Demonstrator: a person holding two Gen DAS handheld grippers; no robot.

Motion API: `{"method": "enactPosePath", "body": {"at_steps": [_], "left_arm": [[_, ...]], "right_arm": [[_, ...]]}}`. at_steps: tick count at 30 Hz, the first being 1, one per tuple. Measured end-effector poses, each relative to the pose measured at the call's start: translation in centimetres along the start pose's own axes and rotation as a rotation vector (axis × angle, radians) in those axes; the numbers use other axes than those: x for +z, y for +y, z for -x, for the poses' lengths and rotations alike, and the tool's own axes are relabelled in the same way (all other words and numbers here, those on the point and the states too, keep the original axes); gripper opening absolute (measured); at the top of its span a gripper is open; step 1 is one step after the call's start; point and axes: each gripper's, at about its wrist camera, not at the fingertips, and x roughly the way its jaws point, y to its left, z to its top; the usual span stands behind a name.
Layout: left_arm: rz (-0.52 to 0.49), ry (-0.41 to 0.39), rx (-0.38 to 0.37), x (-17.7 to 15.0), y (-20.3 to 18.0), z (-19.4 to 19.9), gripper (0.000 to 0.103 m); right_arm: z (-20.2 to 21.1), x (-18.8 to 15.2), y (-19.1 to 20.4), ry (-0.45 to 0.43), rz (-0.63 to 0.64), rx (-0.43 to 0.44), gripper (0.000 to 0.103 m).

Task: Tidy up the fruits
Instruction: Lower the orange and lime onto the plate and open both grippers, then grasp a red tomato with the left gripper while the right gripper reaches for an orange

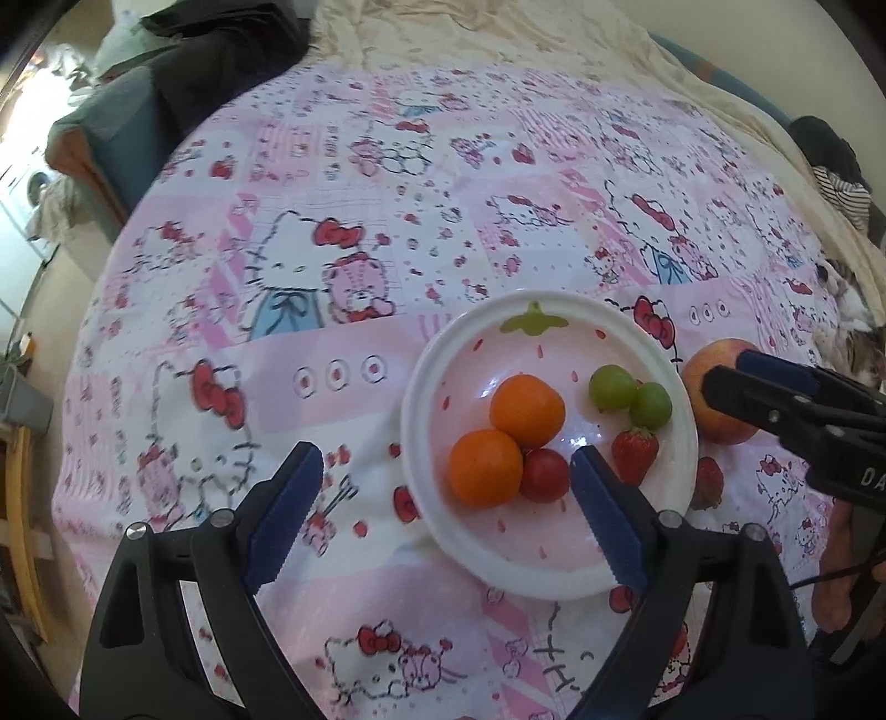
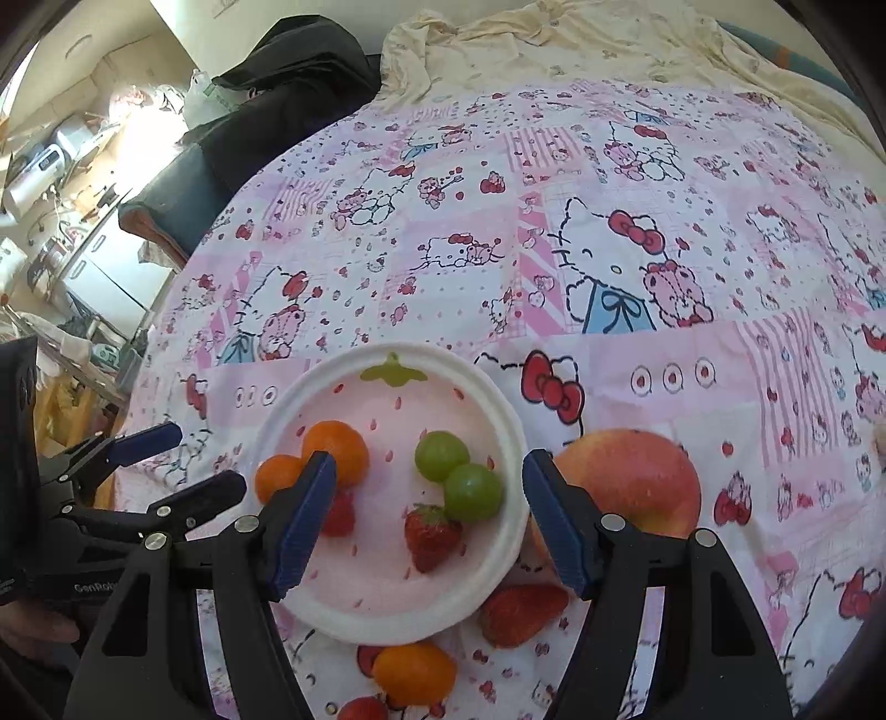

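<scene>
Landmark: the white plate (image 2: 506, 559) with a strawberry pattern, resting on the pink cartoon-print cloth (image 2: 664, 343).

Nearest the cameras, the left gripper (image 1: 446, 518) and the right gripper (image 2: 429, 518) both hover above the plate with jaws parted and nothing between the pads.

On the cloth at the plate's near edge lie one small orange (image 2: 414, 673) and one strawberry (image 2: 520, 612); a second berry shows only partly at the frame bottom.

On the plate: two oranges (image 1: 526, 410), touching; a red cherry tomato (image 1: 544, 475) against them; one strawberry (image 1: 635, 453); two green grapes (image 1: 612, 387), touching.

Just right of the plate, on the cloth, sits an apple (image 2: 631, 479).

Beyond the plate lies a cream sheet (image 2: 581, 50).
</scene>
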Motion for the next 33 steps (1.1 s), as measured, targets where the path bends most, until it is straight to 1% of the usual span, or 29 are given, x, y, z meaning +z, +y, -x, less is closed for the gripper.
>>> {"method": "enactPosePath", "body": {"at_steps": [5, 9, 13, 17, 26, 28, 30, 33], "left_arm": [[0.016, -0.031, 0.006, -1.0, 0.1, 2.0, 0.089], [0.023, -0.044, 0.034, -2.2, 0.1, 3.2, 0.089], [0.03, -0.029, 0.028, -3.6, -0.2, 3.6, 0.089], [0.034, -0.005, -0.004, -5.1, -1.2, 3.8, 0.089], [-0.069, 0.035, -0.035, -7.9, -5.3, 3.4, 0.089], [-0.109, 0.056, -0.061, -8.6, -6.6, 2.9, 0.089], [-0.147, 0.081, -0.104, -9.3, -8.1, 2.4, 0.089], [-0.199, 0.108, -0.121, -10.0, -10.0, 1.6, 0.089]], "right_arm": [[2.2, -1.0, 0.2, -0.022, -0.012, 0.001, 0.072], [3.3, -2.0, -0.2, -0.018, -0.027, -0.019, 0.072], [4.4, -3.6, -1.5, -0.006, -0.099, -0.022, 0.072], [5.5, -4.9, -2.4, -0.006, -0.148, -0.036, 0.072], [6.8, -8.0, -4.7, 0.029, -0.25, -0.07, 0.072], [7.0, -8.6, -5.4, 0.036, -0.273, -0.08, 0.072], [7.3, -8.8, -6.1, 0.035, -0.291, -0.092, 0.072], [7.7, -9.2, -7.2, 0.03, -0.321, -0.102, 0.072]]}}
